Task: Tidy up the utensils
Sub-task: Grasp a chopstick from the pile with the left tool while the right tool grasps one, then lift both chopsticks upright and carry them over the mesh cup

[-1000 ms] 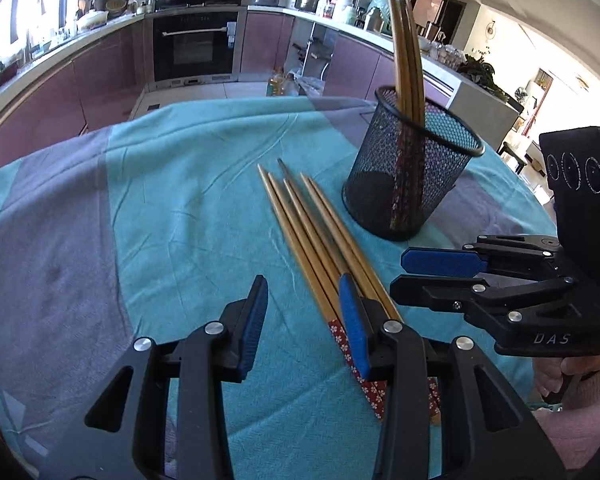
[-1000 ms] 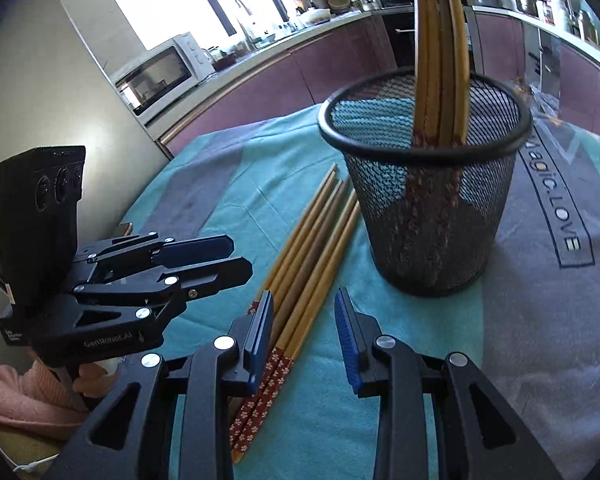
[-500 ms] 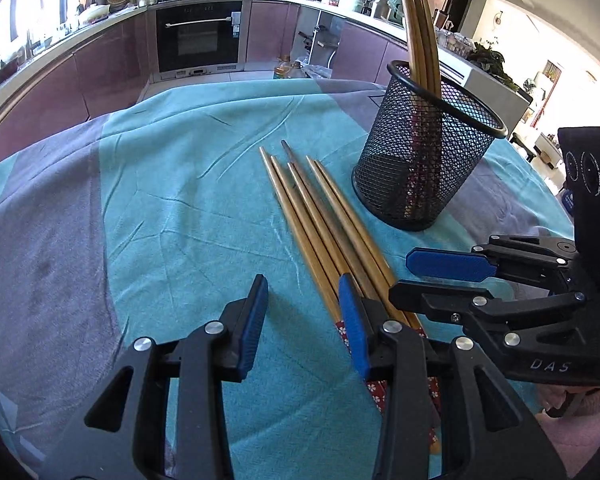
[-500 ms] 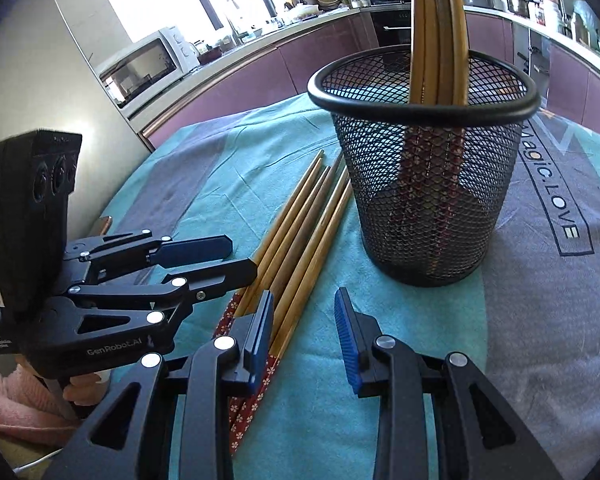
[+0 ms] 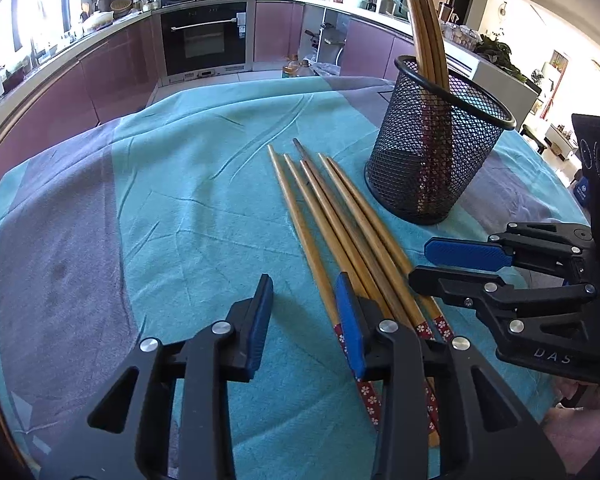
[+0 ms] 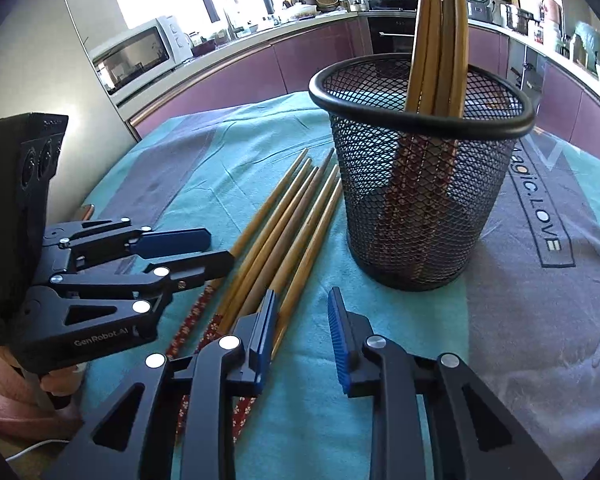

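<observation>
Five loose chopsticks (image 5: 332,220) lie side by side on the teal and grey cloth (image 5: 180,184) that covers the surface, their narrow tips toward the far edge and their red flowered ends toward the near edge. Just beside their tips, toward the far right, stands a black mesh cup (image 5: 436,148). Several more chopsticks (image 5: 424,20) stand upright in it, red ends down, leaning against the rim on the side away from the loose ones. The cup and the loose chopsticks are close together, but whether they touch cannot be told.

The left tool (image 5: 304,304) hangs over the near ends of the loose chopsticks, released and gripping nothing. Its right pad sits above the bundle while its left pad is over bare cloth, so the chopsticks are not between the pads. Seen from the right wrist, the left tool (image 6: 216,248) points across the red ends with its fingers one above the other.

The right tool (image 6: 300,336) is also released, and its jaws have just been closing with only cloth in the gap. Its left pad lies over the outermost chopstick (image 6: 308,256), the one nearest the cup; whether it touches cannot be told. From the left wrist view the right tool (image 5: 420,262) reaches in from the right, over the bundle's red ends.

A pink sleeve (image 6: 0,404) shows behind the left tool.
</observation>
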`<state>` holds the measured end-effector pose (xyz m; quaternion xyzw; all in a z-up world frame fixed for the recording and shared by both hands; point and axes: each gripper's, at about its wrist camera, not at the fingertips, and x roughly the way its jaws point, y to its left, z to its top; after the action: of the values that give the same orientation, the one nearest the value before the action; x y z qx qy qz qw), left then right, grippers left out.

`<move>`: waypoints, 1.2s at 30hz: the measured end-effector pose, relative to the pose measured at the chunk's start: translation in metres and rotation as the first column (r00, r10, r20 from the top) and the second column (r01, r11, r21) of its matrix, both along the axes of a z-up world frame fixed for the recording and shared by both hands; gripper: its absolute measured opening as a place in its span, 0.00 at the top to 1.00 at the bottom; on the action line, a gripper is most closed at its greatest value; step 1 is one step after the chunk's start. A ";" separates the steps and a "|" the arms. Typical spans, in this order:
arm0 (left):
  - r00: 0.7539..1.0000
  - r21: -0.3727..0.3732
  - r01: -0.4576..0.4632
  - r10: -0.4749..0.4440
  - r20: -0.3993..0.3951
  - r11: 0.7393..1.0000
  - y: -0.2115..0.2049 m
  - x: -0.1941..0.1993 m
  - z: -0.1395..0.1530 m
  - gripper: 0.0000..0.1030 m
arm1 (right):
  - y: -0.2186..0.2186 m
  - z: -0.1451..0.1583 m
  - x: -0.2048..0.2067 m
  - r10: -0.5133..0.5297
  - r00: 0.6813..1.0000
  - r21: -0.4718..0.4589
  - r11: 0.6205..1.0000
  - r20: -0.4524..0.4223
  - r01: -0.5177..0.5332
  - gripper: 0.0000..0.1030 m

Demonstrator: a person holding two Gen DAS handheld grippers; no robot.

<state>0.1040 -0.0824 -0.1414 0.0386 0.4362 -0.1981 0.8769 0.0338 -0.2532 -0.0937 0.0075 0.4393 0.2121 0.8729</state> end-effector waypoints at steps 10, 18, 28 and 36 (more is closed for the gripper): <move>1.000 0.025 0.000 0.000 -0.004 1.000 -0.007 0.018 0.000 0.72 | 0.017 -0.003 0.014 -0.010 0.999 -0.082 0.997 0.040 0.013 0.78; 1.000 0.003 -0.010 0.010 -0.021 1.000 -0.008 0.026 -0.002 0.89 | 0.014 -0.005 0.022 -0.046 0.998 -0.043 0.998 0.032 0.047 0.92; 0.999 -0.050 -0.051 0.050 -0.019 0.997 0.010 0.011 0.003 0.93 | -0.014 0.009 0.012 -0.066 0.997 0.081 0.995 0.035 0.063 0.94; 1.000 -0.054 0.022 -0.023 -0.022 0.998 0.003 -0.007 0.003 0.93 | -0.002 0.008 0.007 0.040 0.999 0.054 0.998 0.018 -0.041 0.95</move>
<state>0.0967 -0.0792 -0.1388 0.0175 0.4399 -0.2199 0.8705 0.0406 -0.2555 -0.0854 0.0204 0.4260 0.2416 0.8716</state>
